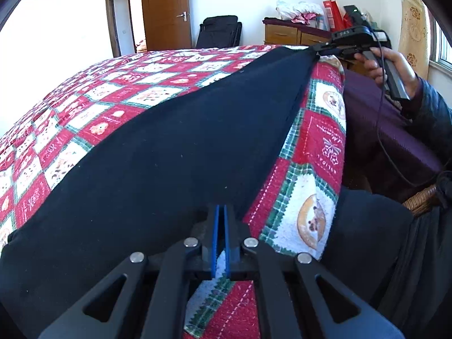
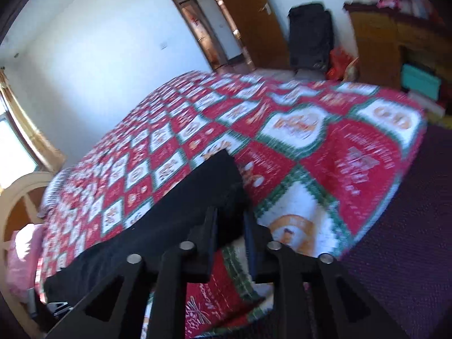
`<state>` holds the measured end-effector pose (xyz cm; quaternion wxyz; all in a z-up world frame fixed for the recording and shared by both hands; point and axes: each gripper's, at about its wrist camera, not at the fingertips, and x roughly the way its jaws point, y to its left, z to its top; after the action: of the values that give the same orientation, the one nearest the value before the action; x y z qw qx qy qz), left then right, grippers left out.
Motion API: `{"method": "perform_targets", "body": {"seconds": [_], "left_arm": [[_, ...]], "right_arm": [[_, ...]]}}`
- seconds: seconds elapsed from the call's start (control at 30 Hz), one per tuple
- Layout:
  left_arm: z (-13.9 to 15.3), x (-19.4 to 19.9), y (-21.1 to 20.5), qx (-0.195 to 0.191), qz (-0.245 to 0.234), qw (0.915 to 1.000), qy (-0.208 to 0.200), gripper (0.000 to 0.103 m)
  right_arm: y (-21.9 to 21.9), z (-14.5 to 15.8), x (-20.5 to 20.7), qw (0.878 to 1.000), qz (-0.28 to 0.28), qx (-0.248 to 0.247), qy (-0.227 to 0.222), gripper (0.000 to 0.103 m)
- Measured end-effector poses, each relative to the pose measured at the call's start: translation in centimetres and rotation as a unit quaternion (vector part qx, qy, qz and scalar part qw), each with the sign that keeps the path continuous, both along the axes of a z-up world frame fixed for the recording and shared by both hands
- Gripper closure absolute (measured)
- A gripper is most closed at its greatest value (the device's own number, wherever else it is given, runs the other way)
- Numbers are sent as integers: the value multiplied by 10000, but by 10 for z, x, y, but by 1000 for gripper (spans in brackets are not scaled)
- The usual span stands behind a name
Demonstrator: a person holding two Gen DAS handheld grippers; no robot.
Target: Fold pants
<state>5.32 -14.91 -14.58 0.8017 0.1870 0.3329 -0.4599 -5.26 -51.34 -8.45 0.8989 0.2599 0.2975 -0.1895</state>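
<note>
Dark navy pants [image 1: 169, 147] lie stretched lengthwise along the bed's near edge. My left gripper [image 1: 221, 212] is shut on the pants' near end, its blue pads pressed together on the fabric edge. My right gripper [image 1: 322, 48] shows at the far end in the left wrist view, held by a hand, at the pants' far corner. In the right wrist view the right gripper [image 2: 230, 220] has its jaws a little apart with the pants [image 2: 169, 214] end between them; the view is blurred.
The bed has a red, white and green patchwork quilt [image 1: 118, 113] over a purple sheet [image 1: 381, 118]. A wooden dresser [image 1: 288, 32] with clutter, a black suitcase [image 1: 219, 31] and a door [image 1: 165, 11] stand beyond. The person's dark clothing [image 1: 395, 240] is at right.
</note>
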Motion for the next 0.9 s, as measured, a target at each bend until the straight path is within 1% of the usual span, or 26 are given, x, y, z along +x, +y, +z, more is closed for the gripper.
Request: {"method": "perform_targets", "body": {"seconds": [0.03,0.07,0.13,0.2,0.23,0.27,0.3,0.33,0.37,0.4,0.43,0.47,0.5,0.53,0.57,0.6,0.63,0.7,0.77,0.8,0.9], "left_arm": [[1,0,2,-36,26,10000,-8,99],[3,-1,4,-73,68,9999,-39,99],[8,-3,8,-193,103,9997,-71,99],[13,-5,14,-310,198,9992,-122,98],[15,-5,17,-364,242,9990,-120,94],[16,-5,20,-396,295,9987,-129,93],[16,-4,23,-395,361,9984,-157,91],[16,-4,26,-388,431,9982,-177,87],[17,-2,30,-394,520,9977,-188,85],[17,0,34,-418,606,9971,-193,78],[17,1,38,-456,705,9963,-194,69],[18,5,44,-519,849,9949,-188,64],[18,7,48,-579,941,9937,-180,55],[19,9,53,-643,1033,9924,-173,51],[18,12,57,-690,1147,9909,-160,51],[18,14,59,-711,1218,9899,-136,50],[18,17,63,-747,1276,9890,-99,50],[16,19,66,-770,1362,9877,-63,50],[14,21,69,-771,1467,9862,-30,44],[13,21,70,-786,1497,9856,-15,41],[11,23,72,-832,1524,9848,47,41]], "right_arm": [[7,7,-3,9998,-27,-196,-21,69],[16,13,-5,9994,52,-338,-64,64],[41,24,-2,9975,474,-499,-127,63],[78,26,11,9894,1240,-754,-48,63],[99,24,18,9821,1648,-912,54,63],[126,19,27,9691,2187,-1128,172,63],[145,14,32,9584,2524,-1310,252,63],[168,7,38,9443,2861,-1582,383,63],[185,0,41,9332,3062,-1813,501,63],[206,-9,45,9176,3304,-2116,644,63],[224,-17,47,9010,3550,-2380,741,63],[239,-25,47,8859,3753,-2606,805,63],[249,-31,46,8751,3888,-2754,845,63],[259,-38,47,8627,4035,-2916,891,63],[266,-44,48,8532,4131,-3041,939,63],[271,-49,50,8466,4205,-3110,989,63],[275,-54,54,8403,4262,-3184,1042,63],[275,-59,61,8370,4222,-3298,1120,63],[274,-67,66,8311,4235,-3394,1213,63],[273,-69,68,8302,4220,-3434,1216,63],[273,-74,72,8248,4289,-3461,1265,63]]}}
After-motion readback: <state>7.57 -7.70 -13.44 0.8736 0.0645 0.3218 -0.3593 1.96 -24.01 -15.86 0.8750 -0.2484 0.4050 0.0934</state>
